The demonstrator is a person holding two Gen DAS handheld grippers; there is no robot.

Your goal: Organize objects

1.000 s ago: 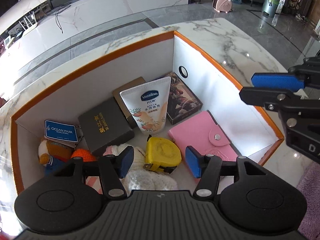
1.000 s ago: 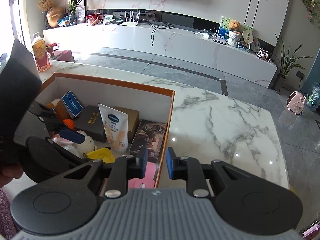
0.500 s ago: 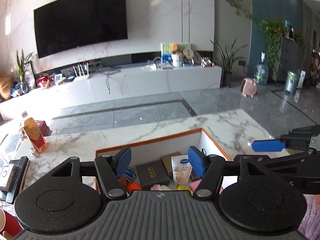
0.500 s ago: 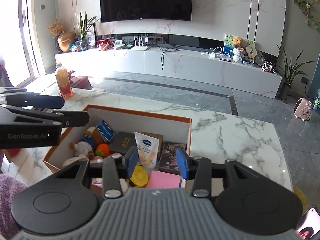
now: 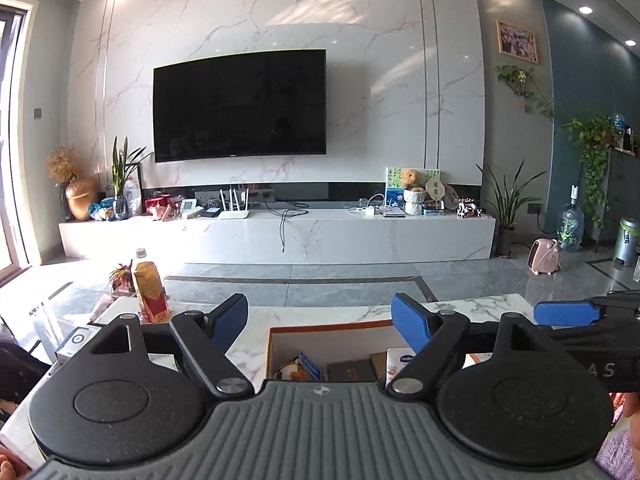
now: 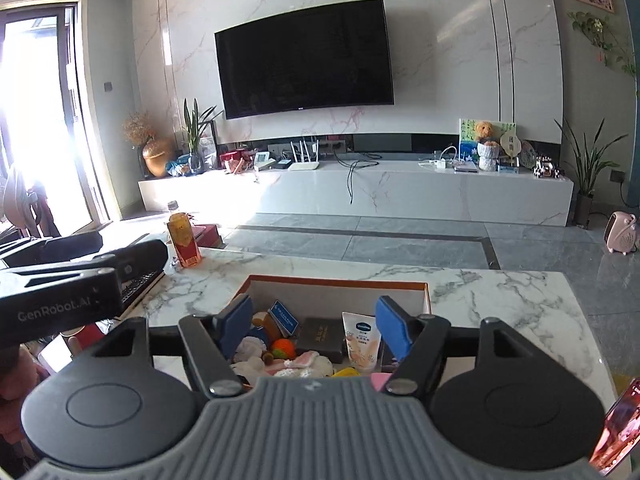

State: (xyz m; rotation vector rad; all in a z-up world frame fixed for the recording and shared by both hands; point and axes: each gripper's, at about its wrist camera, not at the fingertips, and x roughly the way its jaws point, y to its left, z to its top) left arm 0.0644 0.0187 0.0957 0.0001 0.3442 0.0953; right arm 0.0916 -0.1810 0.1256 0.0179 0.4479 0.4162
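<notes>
An open white box with an orange rim [image 6: 336, 280] stands on the marble table [image 6: 500, 300]. It holds a Vaseline tube [image 6: 362, 342], a dark box [image 6: 322, 338], a blue tag [image 6: 283, 319], an orange ball [image 6: 282, 347], a plush toy [image 6: 250, 347], a yellow tape measure [image 6: 346, 372] and a pink wallet [image 6: 380, 380]. My right gripper [image 6: 314, 326] is open and empty, raised in front of the box. My left gripper [image 5: 320, 320] is open and empty, raised level; the box [image 5: 320, 326] shows low between its fingers.
An orange drink bottle [image 6: 183, 240] stands on the table left of the box. A keyboard [image 6: 138, 286] lies at the left edge. A TV [image 5: 240, 106] and a long white console [image 5: 280, 236] are across the room.
Both grippers have lifted and tilted up from looking down into the box to looking level across the room. The right gripper has opened wider. The box contents have not moved.
</notes>
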